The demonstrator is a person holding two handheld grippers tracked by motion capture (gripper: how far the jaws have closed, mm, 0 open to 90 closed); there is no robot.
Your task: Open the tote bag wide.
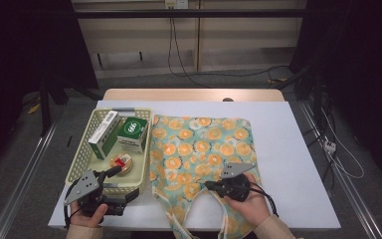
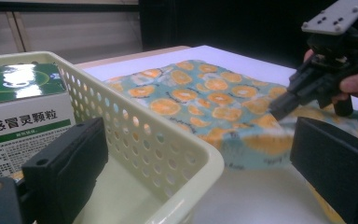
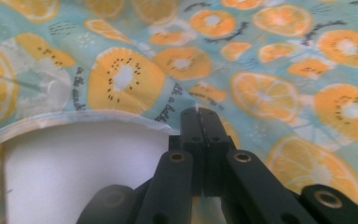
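— Just past the tips of the right gripper point(image 1: 210, 185) lies the bag point(image 1: 202, 149), flat on the table point(image 1: 298, 164); the jaws are pressed together, apparently pinching the cloth at the edge of its opening.

— And the left gripper point(image 1: 110, 173)?

— Jaws spread wide, holding nothing, at the near rim of the basket point(image 1: 78, 162). The boxes point(image 1: 132, 133) sit ahead of its fingers point(image 2: 67, 161), inside.

— Which way does the bag run?

— Lengthwise away from the right fingers point(image 3: 200, 123), handles nearest. I'd say the right hand lifts that edge.
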